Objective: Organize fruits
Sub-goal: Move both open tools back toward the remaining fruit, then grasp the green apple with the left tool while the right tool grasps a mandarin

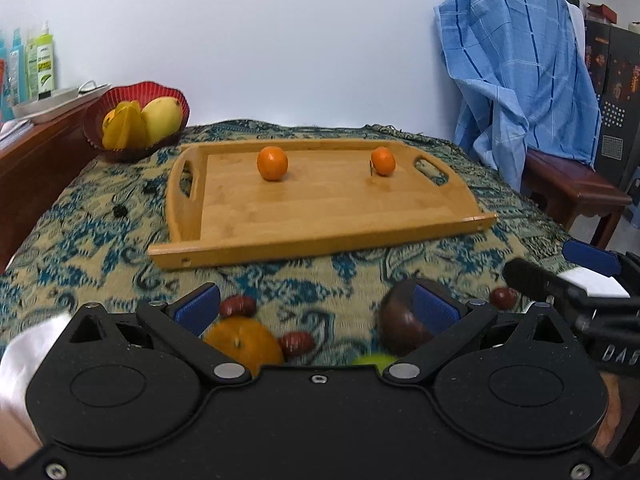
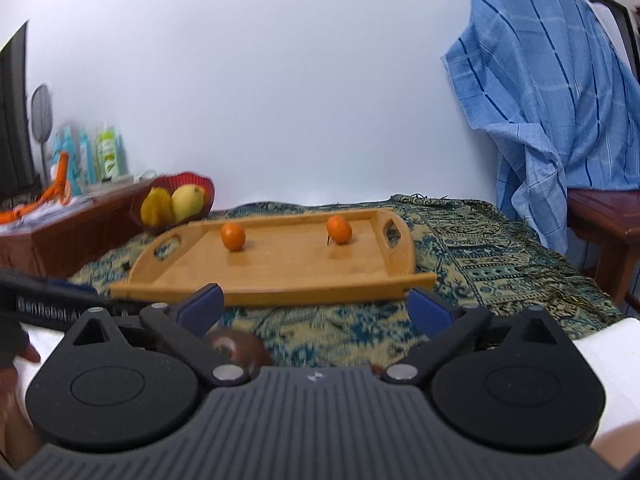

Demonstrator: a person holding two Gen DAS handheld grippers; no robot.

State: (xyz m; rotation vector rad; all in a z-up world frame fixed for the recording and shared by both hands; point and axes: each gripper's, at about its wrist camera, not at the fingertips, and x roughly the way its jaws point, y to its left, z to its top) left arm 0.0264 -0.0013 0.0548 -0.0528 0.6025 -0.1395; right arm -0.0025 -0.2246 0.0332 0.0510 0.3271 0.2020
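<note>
Both grippers stand wide with nothing between their pads, and the next pick should be chosen from what lies nearest each. For the left gripper (image 1: 316,308), the large orange (image 1: 244,344) sits just under its left finger (image 1: 198,312), with a small dark red fruit (image 1: 238,306) just ahead of that pad and another red fruit (image 1: 296,344) beside the orange toward the middle; a big dark brown fruit (image 1: 402,330) lies against the inner side of its right finger (image 1: 434,308), and a green fruit (image 1: 374,360) peeps out close under the body. These crowd each other, so I would centre on one fruit only, likely the orange or the brown one, come down until the pads flank its widest part, and close slowly so the small red ones are not pinched or sent rolling over the patterned cloth (image 1: 80,240). Ahead of both grippers lies the wooden tray (image 1: 320,216), which already holds two small oranges, one toward its left (image 1: 272,163) and one toward its right (image 1: 383,161), leaving bare wood between them and in front for setting down. Farther left and beyond, the red basket (image 1: 120,100) holds yellow fruit. The right gripper (image 2: 316,308) has the brown fruit (image 2: 240,346) just inside its left finger (image 2: 204,306); whether the counter under the cloth is flat I cannot tell, so round fruit should be released gently.
</note>
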